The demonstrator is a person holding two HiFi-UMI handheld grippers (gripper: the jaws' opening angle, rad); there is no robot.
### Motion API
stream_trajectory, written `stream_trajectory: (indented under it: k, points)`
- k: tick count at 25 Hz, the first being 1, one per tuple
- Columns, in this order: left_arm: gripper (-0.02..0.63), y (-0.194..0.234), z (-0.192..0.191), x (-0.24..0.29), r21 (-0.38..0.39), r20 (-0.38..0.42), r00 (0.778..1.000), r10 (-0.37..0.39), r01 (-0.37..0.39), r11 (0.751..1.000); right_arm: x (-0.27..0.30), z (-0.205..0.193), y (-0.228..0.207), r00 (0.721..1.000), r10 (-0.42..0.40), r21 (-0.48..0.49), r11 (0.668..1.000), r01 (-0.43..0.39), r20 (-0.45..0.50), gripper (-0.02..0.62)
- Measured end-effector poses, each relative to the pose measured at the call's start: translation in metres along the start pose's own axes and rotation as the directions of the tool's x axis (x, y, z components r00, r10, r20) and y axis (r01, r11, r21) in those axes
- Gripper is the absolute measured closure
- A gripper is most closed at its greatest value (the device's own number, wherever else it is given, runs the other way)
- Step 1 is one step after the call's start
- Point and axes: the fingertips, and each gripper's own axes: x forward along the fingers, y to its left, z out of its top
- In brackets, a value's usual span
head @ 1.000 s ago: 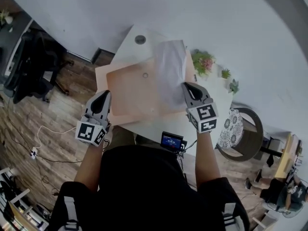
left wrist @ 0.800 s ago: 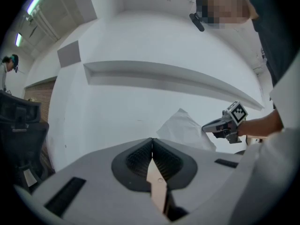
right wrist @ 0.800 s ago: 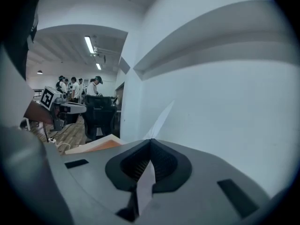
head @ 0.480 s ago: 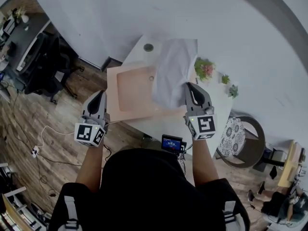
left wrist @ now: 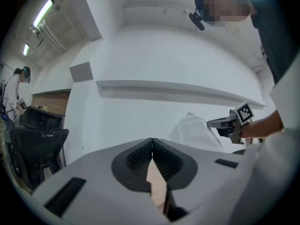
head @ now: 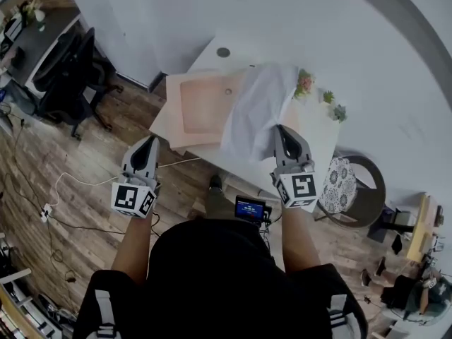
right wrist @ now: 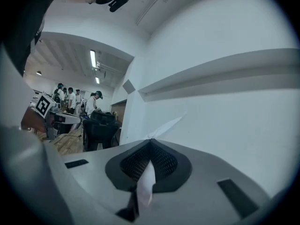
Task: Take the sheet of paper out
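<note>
Head view gives us both tools held out in front of us at the near side of the white desk [head: 314, 143]. Our left hand-held gripper [head: 147, 142] is closed on the near left corner of the peach folder [head: 201, 104], whose left part sticks out past the desk over the wooden floor [head: 85, 161]. In the left gripper view we see its jaws pressed together, with a peach strip pinched between them. Our right hand-held gripper [head: 281, 129] is clamped on the near edge of the sheet of paper [head: 258, 108]. In the right gripper view its jaws meet on a thin white strip, and the sheet's edge runs up and away beyond the tips. The sheet is white and crumpled. It rises over the right part of the folder and reaches from the right tool toward the back of the desk. We cannot tell whether its far end is inside the folder. The two tools are well apart, one at each near corner of the folder. Small potted plants [head: 305, 83] stand on the desk just right of the sheet, and a small lit screen [head: 251, 208] sits between our arms.
</note>
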Motion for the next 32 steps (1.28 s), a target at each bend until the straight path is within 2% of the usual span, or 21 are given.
stream_trajectory:
  k: [7,14,24,32]
  points:
    - [0.601,-0.029,-0.020,-0.082,-0.005,-0.021,1.000,-0.006,0.006,1.000,-0.066,-0.015,0.052,1.000,-0.002,0.023,1.000,0.002,-0.010,0.584]
    - [0.601,-0.047,-0.029,-0.143,-0.010,-0.031,0.999,0.022,-0.023,1.000,-0.118,-0.019,0.093,0.999,0.028,0.028,0.999,-0.027,-0.020,0.584]
    - [0.601,-0.083,-0.024,-0.187,0.010,-0.039,0.997,0.070,-0.069,0.998,-0.172,-0.020,0.108,0.997,0.070,0.078,0.994,-0.071,0.019,0.584]
    - [0.601,-0.154,-0.020,-0.220,0.013,-0.041,0.997,0.065,-0.065,0.998,-0.242,-0.032,0.109,0.992,0.118,0.117,0.986,-0.121,0.035,0.584]
